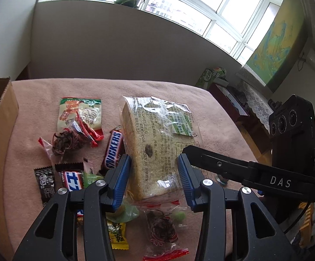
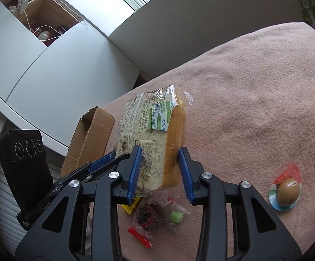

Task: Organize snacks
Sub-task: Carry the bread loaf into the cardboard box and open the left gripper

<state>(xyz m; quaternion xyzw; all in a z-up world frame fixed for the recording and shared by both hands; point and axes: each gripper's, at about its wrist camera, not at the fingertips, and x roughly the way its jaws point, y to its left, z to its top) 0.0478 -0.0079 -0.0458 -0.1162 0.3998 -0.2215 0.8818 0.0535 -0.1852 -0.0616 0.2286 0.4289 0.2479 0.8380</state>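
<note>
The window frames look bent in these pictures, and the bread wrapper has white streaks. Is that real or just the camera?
Left wrist view: the fisheye lens bows the window frames, and daylight glints off the bread wrapper. Right wrist view: black corners and a curved desk edge are lens effects; the bread looks sharp.

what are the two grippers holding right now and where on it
Both hold the wrapped bread slice at its near, lower end: the right gripper across crumb and crust, the left gripper across its sides.
</note>
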